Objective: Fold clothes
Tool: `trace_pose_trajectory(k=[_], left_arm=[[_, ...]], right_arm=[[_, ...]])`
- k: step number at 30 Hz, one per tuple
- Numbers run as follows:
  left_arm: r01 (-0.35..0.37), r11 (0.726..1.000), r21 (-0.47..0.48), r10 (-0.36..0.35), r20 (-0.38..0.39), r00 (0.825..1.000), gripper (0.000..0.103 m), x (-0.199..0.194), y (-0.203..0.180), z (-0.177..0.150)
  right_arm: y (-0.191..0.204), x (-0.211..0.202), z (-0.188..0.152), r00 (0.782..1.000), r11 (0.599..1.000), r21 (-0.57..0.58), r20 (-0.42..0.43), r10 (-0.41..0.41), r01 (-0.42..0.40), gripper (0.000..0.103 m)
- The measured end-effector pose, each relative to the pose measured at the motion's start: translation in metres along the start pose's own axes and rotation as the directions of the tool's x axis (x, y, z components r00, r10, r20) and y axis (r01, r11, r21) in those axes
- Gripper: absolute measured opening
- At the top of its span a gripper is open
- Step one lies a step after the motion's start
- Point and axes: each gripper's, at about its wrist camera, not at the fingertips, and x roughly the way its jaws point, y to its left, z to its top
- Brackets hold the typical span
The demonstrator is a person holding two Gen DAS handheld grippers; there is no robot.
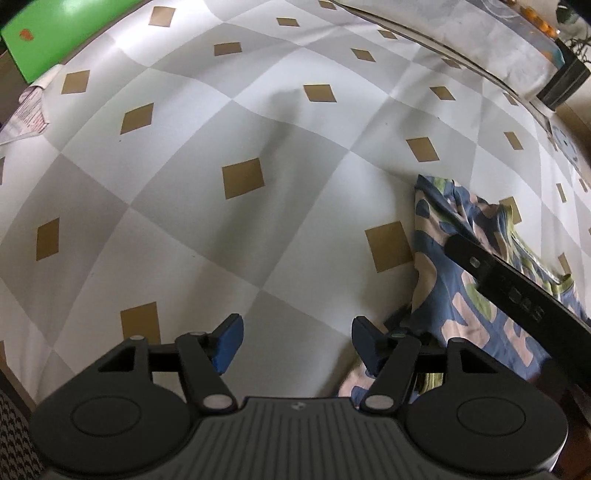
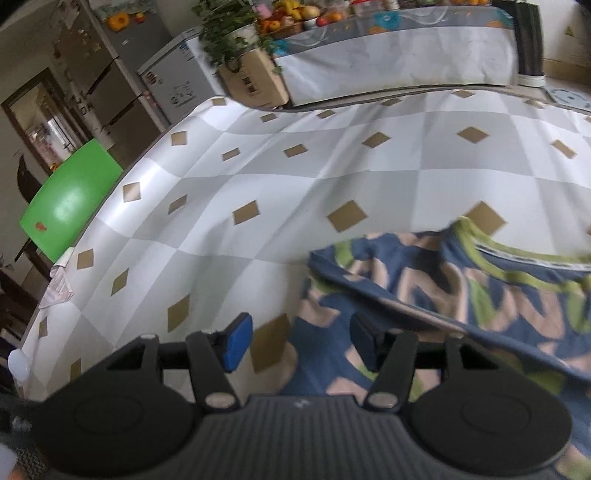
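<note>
Currently both grippers stand parted and empty: left gripper (image 1: 295, 343) over bare checked cloth on the worktop (image 1: 258, 110), right gripper (image 2: 301, 343) at the edge of the crumpled blue, pink and green patterned garment (image 2: 461, 295). Judged step: reaching for a hem. Next, pinch an edge cleanly. A green board (image 2: 70, 203) lies well apart; nothing obstructs.

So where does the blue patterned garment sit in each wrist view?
Left wrist: the garment lies at the right edge, beside the right finger, partly crossed by a dark bar.
Right wrist: it fills the lower right, reaching under the right finger.
Shared landmark: the green board past the checked tablecloth's left edge.
</note>
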Motion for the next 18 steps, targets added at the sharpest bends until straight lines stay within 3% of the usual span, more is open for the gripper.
trace_pose_trajectory(k=[9, 18], left_arm=[[0.01, 0.999, -0.033, -0.011, -0.015, 1.0, 0.064, 0.001, 0.002, 0.0], [0.029, 0.999, -0.029, -0.03, -0.021, 0.999, 0.064, 0.001, -0.006, -0.001]], right_arm=[[-0.006, 0.055, 0.019, 0.998, 0.999, 0.034, -0.053, 0.017, -0.015, 0.057], [-0.033, 0.057, 0.043, 0.985, 0.986, 0.118, 0.112, -0.132, 0.119, 0.057]])
